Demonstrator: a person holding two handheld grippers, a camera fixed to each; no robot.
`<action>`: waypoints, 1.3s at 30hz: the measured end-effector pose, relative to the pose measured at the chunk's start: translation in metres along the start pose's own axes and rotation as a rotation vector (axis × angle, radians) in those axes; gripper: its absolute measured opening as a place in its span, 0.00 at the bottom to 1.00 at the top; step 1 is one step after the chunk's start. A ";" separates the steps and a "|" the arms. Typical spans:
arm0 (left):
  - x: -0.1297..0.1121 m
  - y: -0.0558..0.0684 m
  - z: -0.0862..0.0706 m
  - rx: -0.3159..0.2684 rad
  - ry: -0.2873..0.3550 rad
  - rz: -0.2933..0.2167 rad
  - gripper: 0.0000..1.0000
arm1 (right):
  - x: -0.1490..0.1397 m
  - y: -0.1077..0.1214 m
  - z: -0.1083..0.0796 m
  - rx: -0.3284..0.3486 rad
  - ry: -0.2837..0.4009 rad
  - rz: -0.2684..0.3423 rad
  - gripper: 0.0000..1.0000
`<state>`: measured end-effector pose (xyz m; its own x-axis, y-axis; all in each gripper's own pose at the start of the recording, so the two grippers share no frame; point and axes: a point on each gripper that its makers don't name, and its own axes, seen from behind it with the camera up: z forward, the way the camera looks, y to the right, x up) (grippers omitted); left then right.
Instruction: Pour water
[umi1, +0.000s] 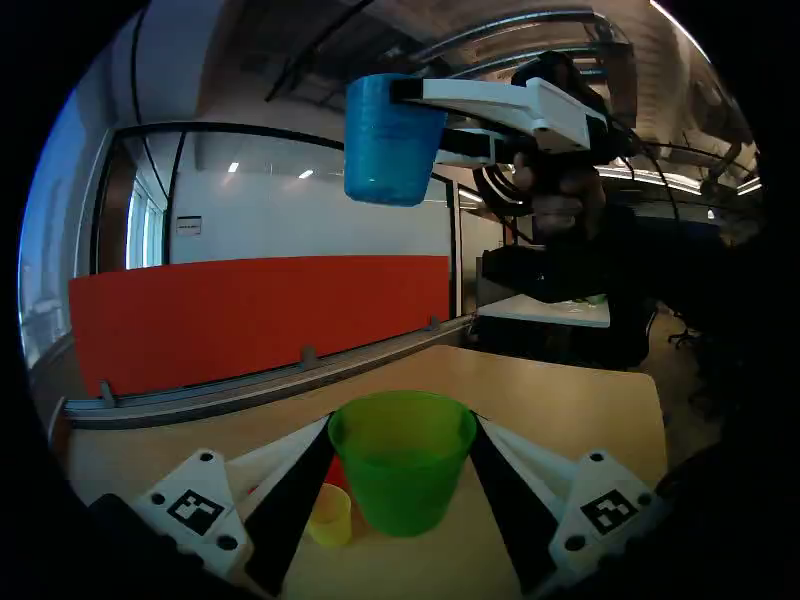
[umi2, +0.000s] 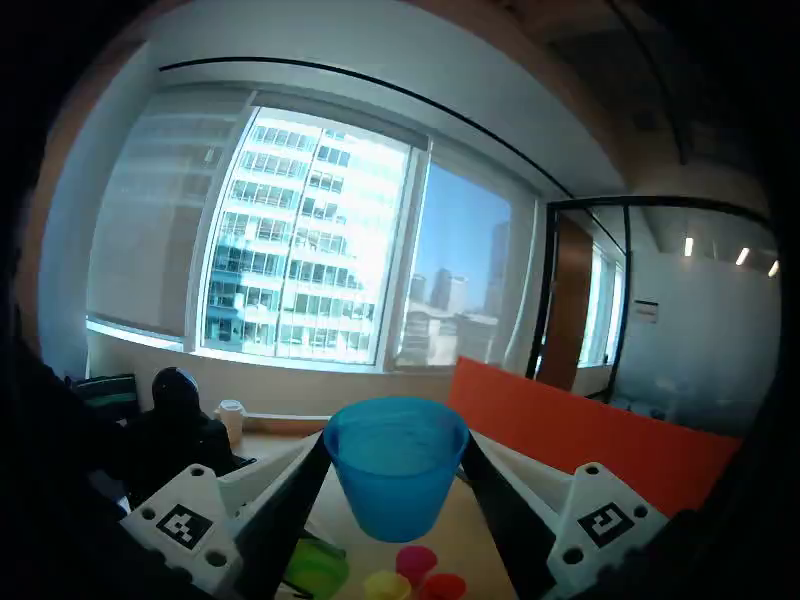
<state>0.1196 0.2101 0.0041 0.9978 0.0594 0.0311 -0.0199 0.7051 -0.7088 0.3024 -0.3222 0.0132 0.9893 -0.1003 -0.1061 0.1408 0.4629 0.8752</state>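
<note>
In the left gripper view, my left gripper (umi1: 402, 435) has the green cup (umi1: 402, 485) between its fingers, low at 6 o'clock, upright with the mouth open to the top. I judge it is held there as the receiver: steady, close over the table (umi1: 570, 400), so it cannot slide when water comes. I cannot tell if its bottom rests on the table or is just above it.

The jaws stand about one cup-width apart, and both fingers press on the cup wall, one on each side.

My right gripper (umi2: 395, 442) holds the blue cup (umi2: 395, 490) in the same manner: jaws half open, clamped on the cup from both sides. In the left gripper view this cup hangs high at 12 o'clock, above the green one and well apart from it, with the hand (umi1: 560, 195) behind it at 2 o'clock. It is upright, not tilted, so I judge that pouring is not yet begun. The height gives room to come down and tip it over the green mouth. I cannot see whether water is inside.

A small yellow cup (umi1: 330, 515) stands on the table at 7 o'clock of the green cup, just beside it; I should lower with care so as not to knock it.
</note>
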 end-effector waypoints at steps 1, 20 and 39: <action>0.000 0.000 0.000 0.001 0.001 0.000 0.88 | 0.000 0.000 0.000 0.001 0.002 0.004 0.91; -0.005 -0.011 -0.005 0.024 -0.012 -0.005 0.88 | -0.024 0.009 -0.024 -0.027 -0.030 0.021 0.91; -0.007 -0.016 -0.013 0.044 -0.028 -0.005 0.88 | -0.067 0.023 -0.070 -0.086 -0.077 0.055 0.91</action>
<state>0.1138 0.1891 0.0058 0.9957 0.0751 0.0545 -0.0185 0.7361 -0.6766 0.2422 -0.2429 0.0075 0.9901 -0.1387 -0.0199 0.0928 0.5429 0.8347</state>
